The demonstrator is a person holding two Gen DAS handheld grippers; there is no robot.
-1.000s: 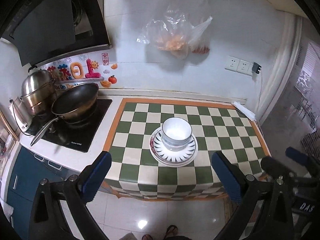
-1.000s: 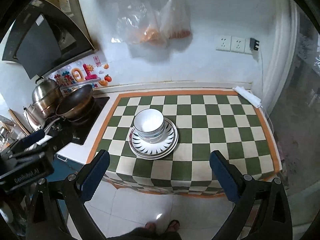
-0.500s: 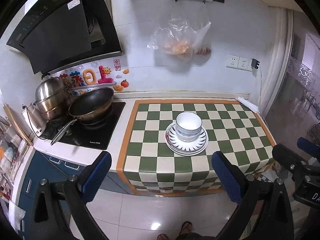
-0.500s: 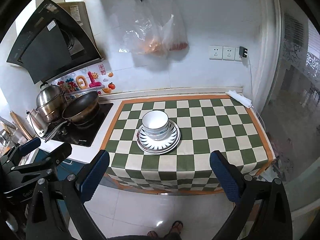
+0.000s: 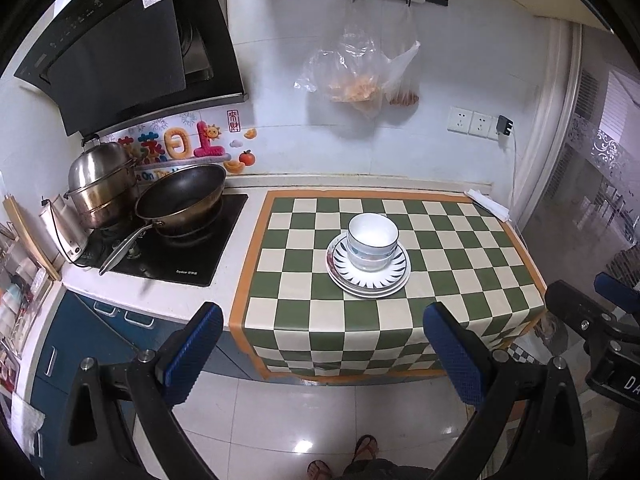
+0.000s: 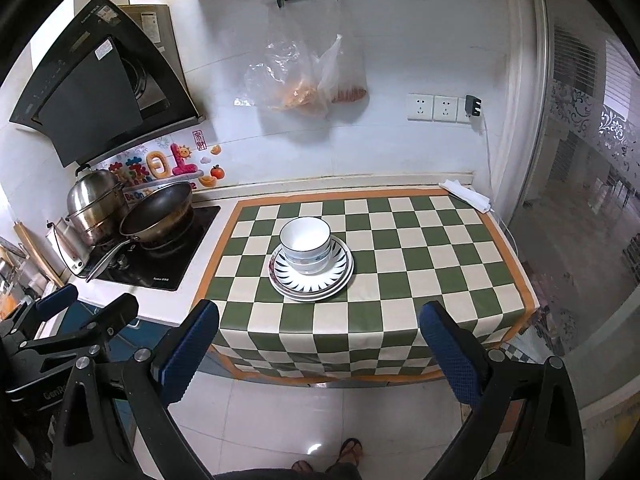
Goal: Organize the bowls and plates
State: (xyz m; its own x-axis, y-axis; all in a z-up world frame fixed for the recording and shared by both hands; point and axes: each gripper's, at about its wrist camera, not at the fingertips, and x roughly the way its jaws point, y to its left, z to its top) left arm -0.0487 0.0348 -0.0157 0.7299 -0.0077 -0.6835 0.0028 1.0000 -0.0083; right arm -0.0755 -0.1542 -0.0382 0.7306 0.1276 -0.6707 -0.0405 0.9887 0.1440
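Note:
White bowls (image 5: pixel 372 244) (image 6: pixel 305 247) with blue rims are nested on a stack of plates (image 5: pixel 396 278) (image 6: pixel 340 276) with dark ray patterns, in the middle of the green-and-cream checked cloth (image 5: pixel 304 296) (image 6: pixel 420 264). My left gripper (image 5: pixel 323 354) is open and holds nothing, well back from the counter over the floor. My right gripper (image 6: pixel 319 350) is also open and holds nothing, equally far back. The right gripper's body (image 5: pixel 600 332) shows at the right edge of the left wrist view, and the left gripper's body (image 6: pixel 68 332) shows at the lower left of the right wrist view.
A black wok (image 5: pixel 180 200) (image 6: pixel 158 212) sits on the black cooktop (image 5: pixel 200 252), beside a steel steamer pot (image 5: pixel 102 188) (image 6: pixel 96 200). A range hood (image 5: pixel 128 52) hangs above. Plastic bags (image 5: pixel 360 76) (image 6: pixel 308 80) hang on the wall. A folded cloth (image 6: pixel 466 196) lies at the counter's back right. A person's sandalled feet (image 5: pixel 344 460) stand on the tiled floor.
Both grippers have drawn back and up from the counter, so the stack of dishes looks smaller and more floor shows. The dishes have not moved.

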